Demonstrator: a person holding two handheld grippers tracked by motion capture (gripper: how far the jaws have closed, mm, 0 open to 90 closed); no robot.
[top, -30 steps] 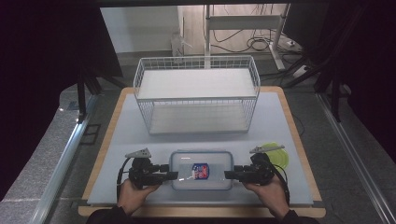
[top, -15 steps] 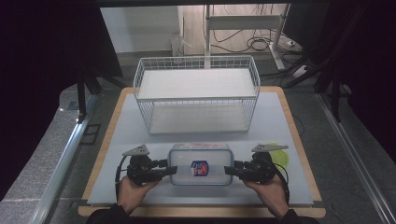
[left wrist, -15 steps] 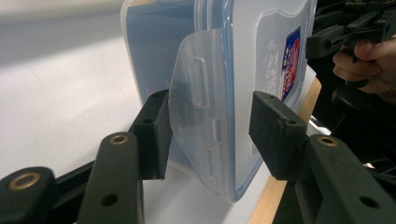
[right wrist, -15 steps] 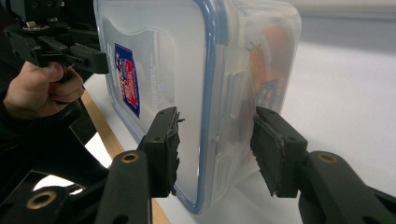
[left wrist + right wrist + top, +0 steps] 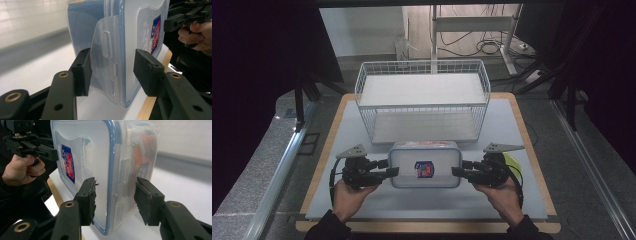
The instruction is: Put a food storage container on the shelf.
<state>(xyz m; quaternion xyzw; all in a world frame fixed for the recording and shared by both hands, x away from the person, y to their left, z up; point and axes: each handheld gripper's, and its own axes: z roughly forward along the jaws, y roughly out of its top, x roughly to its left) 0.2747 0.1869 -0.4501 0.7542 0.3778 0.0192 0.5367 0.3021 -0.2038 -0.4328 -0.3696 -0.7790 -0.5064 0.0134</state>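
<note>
High view: a clear plastic container [image 5: 425,164] with a blue-rimmed lid and a red-and-blue label [image 5: 424,169] is seen at lower centre of the frame, on the pale mat [image 5: 512,125] just below the white wire basket [image 5: 422,97]. It is flanked by the left gripper [image 5: 389,169] and right gripper [image 5: 459,171], each held in a hand. Left gripper view [image 5: 111,71]: the jaws are spread around the container's side latch [image 5: 106,62], not clamped. Right gripper view [image 5: 115,197]: the jaws are likewise parted astride the opposite end
</note>
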